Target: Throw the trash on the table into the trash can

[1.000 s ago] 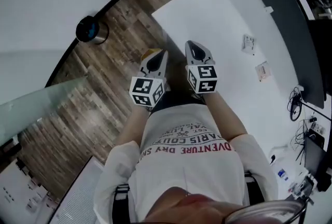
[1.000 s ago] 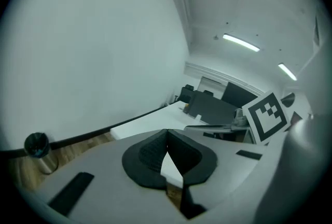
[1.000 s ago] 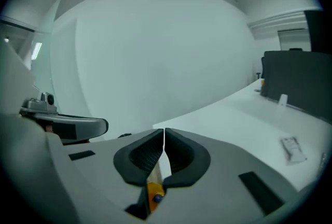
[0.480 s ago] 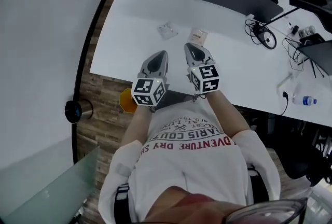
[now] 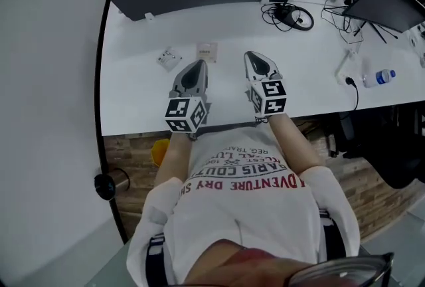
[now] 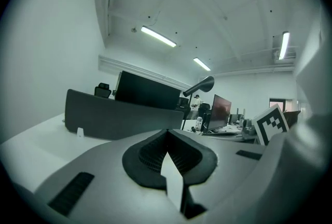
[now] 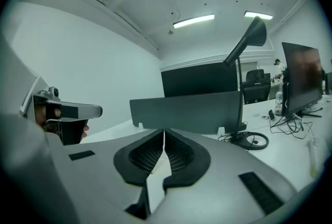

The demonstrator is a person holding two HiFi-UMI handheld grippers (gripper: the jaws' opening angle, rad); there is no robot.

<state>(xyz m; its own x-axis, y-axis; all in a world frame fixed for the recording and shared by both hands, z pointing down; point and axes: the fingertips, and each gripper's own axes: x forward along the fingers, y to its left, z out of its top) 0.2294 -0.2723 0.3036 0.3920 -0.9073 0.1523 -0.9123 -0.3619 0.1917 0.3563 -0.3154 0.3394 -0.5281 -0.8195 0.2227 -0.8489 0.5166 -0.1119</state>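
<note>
Reaching step. Left gripper (image 5: 196, 67) and right gripper (image 5: 254, 58) hover over the table (image 5: 133, 99), both clenched and empty. Two wrappers (image 5: 169, 57), possibly plastic, lie just ahead. Next: open jaws, descend onto one. Bin (image 5: 106, 185) stands on floor, left.

The table (image 5: 133, 96) is smooth matt white, the floor (image 5: 133, 161) grained wood planks.

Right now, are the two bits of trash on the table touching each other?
Apart. The head view shows a strip of bare white table between the crumpled wrapper and the flat square paper.
</note>
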